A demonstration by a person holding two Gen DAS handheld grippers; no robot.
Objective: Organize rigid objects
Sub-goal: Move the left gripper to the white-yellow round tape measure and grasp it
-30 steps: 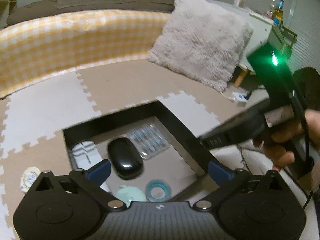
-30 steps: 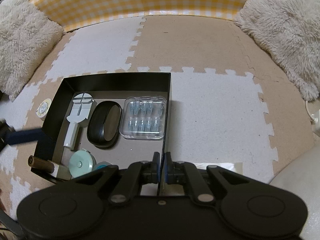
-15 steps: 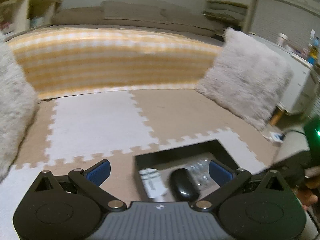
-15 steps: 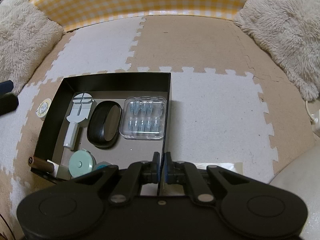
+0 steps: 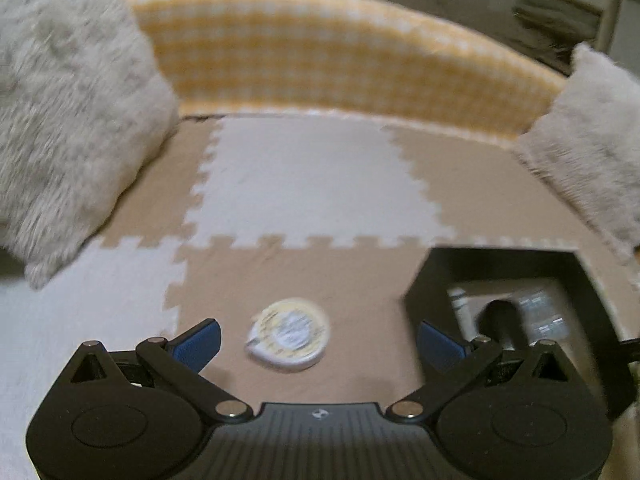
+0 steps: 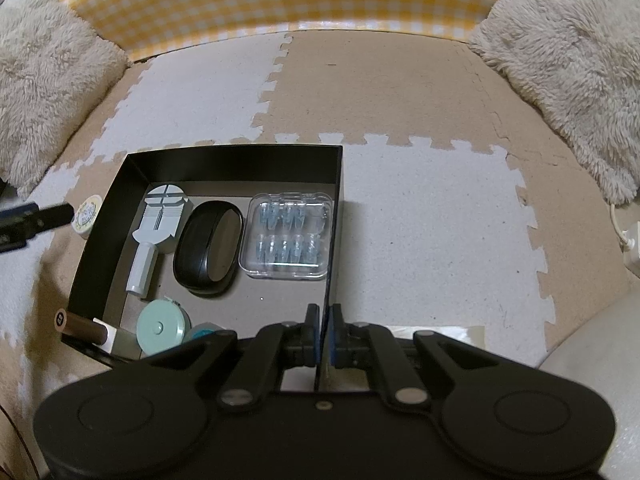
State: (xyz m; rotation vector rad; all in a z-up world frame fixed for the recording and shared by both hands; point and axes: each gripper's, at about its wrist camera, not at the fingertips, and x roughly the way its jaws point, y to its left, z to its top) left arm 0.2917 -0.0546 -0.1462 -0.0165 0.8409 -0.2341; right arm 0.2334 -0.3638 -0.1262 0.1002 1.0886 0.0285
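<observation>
Foam mat (image 6: 420, 216): one box (image 6: 240, 164), two cushions; left jaws wide, empty; right jaws pinch box wall.

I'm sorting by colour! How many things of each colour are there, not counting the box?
Black case: 1
Clear case: 1
Grey tool: 1
Mint tape measure: 1
Blue roll, mostly hidden: 1
Brown tube: 1
Yellow tin: 1
Total: 7

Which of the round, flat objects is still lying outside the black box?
The pale yellow round case, on the mat left of the black box. The mint round case lies inside it.
</observation>
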